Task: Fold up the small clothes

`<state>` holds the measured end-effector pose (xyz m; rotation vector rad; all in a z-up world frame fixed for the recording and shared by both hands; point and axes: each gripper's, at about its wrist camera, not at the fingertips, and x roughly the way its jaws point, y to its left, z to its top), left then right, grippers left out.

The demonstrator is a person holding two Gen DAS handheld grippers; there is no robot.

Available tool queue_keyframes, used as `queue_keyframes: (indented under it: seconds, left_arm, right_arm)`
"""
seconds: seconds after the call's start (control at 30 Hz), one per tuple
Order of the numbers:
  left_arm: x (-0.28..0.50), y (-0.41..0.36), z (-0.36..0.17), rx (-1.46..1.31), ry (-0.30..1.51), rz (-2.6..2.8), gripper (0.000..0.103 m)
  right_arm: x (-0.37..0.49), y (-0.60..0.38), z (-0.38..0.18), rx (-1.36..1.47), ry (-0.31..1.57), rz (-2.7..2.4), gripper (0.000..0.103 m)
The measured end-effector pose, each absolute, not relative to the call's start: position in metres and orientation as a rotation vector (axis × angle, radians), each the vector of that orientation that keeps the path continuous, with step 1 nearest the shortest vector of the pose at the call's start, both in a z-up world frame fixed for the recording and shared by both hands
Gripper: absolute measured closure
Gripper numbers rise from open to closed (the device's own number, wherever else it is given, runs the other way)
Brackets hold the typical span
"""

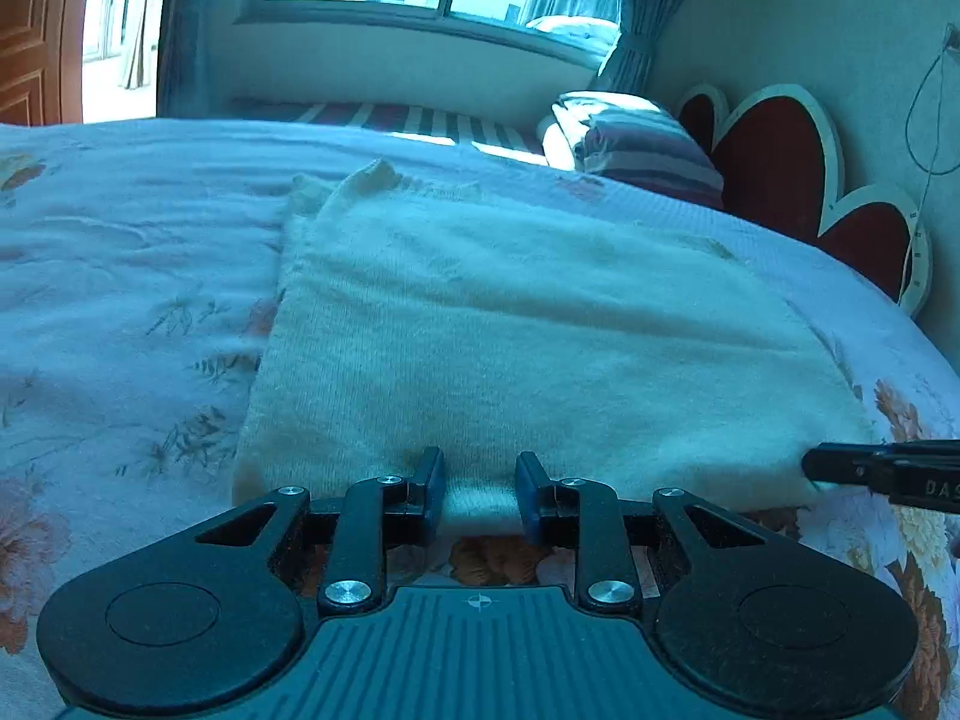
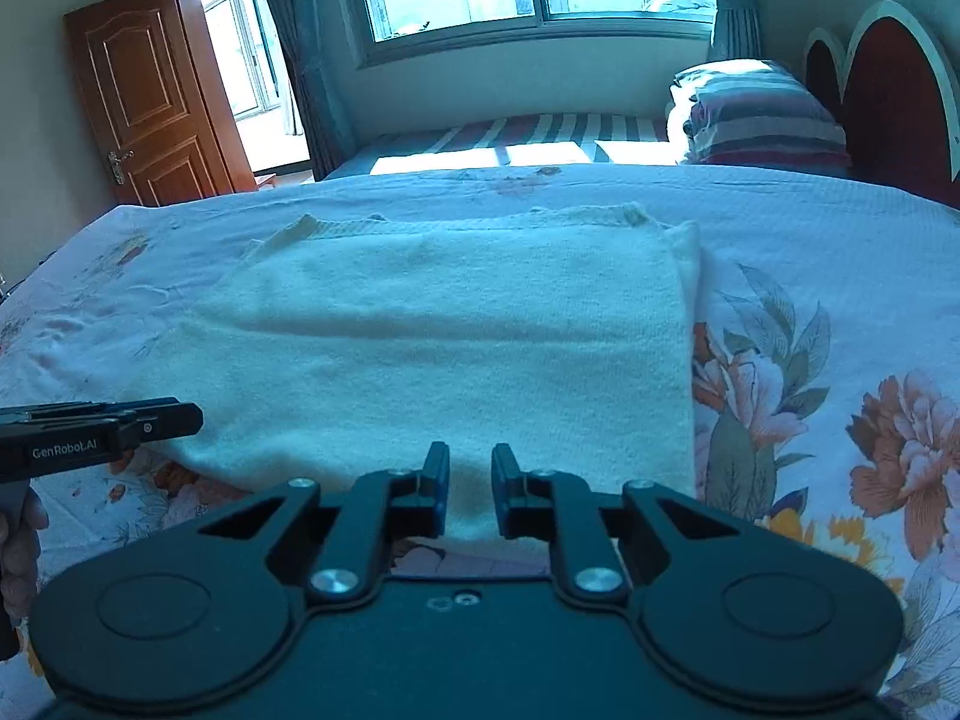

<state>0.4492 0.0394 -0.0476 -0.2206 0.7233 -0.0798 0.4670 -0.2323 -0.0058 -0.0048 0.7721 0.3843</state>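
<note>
My left hand-held gripper (image 1: 480,489) and right hand-held gripper (image 2: 470,489), jaws apart, straddle the near edge of a cream knitted garment (image 2: 456,354) lying folded flat on the floral bedspread (image 2: 840,330)

A fuzzy, matt cream knit garment (image 2: 456,324) is seen lying on a bedspread (image 2: 828,276) of printed floral cloth. Matt black plastic with bright metal screws is shown on the left gripper (image 1: 480,495). Beyond the garment, a glossy wooden door (image 2: 144,96) is seen.

One sweater (image 1: 510,348), two grippers (image 1: 480,489), possibly two pillows (image 2: 762,120).
</note>
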Motion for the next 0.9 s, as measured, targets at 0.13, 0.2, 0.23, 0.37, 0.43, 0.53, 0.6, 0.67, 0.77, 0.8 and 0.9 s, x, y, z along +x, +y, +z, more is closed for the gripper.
queue_keyframes:
  seconds: [0.13,0.2,0.23,0.37,0.43,0.53,0.6,0.67,0.77,0.8,0.9]
  left_arm:
    - [0.439,0.048,-0.032,-0.199,0.668,-0.052,0.077]
    - [0.44,0.053,-0.036,-0.182,0.706,-0.017,0.077]
    - [0.443,0.055,-0.042,-0.177,0.739,-0.012,0.077]
    - [0.435,0.055,-0.036,-0.158,0.726,-0.024,0.076]
    - [0.433,0.056,-0.037,-0.153,0.73,-0.019,0.076]
    - [0.434,0.059,-0.043,-0.175,0.739,-0.022,0.077]
    - [0.434,0.058,-0.039,-0.175,0.74,-0.015,0.076]
    - [0.429,0.059,-0.033,-0.183,0.705,-0.02,0.076]
    - [0.432,0.058,-0.039,-0.157,0.736,0.009,0.076]
    - [0.434,0.058,-0.043,-0.154,0.747,0.006,0.076]
    - [0.434,0.056,-0.042,-0.14,0.747,0.01,0.076]
  right_arm:
    - [0.472,-0.226,-0.015,-0.005,0.826,0.369,0.087]
    - [0.463,-0.218,-0.003,0.023,0.764,0.423,0.087]
    - [0.462,-0.21,-0.001,0.014,0.752,0.441,0.087]
    - [0.472,-0.178,-0.025,-0.067,0.828,0.43,0.088]
    - [0.47,-0.172,-0.013,-0.047,0.818,0.436,0.087]
    - [0.466,-0.158,-0.008,-0.028,0.771,0.503,0.087]
    - [0.473,-0.147,-0.032,-0.049,0.838,0.49,0.087]
    - [0.47,-0.143,-0.029,-0.099,0.83,0.491,0.087]
    - [0.462,-0.16,-0.011,-0.059,0.78,0.483,0.087]
    - [0.462,-0.168,-0.01,-0.056,0.77,0.452,0.086]
    - [0.47,-0.185,-0.029,-0.056,0.823,0.443,0.087]
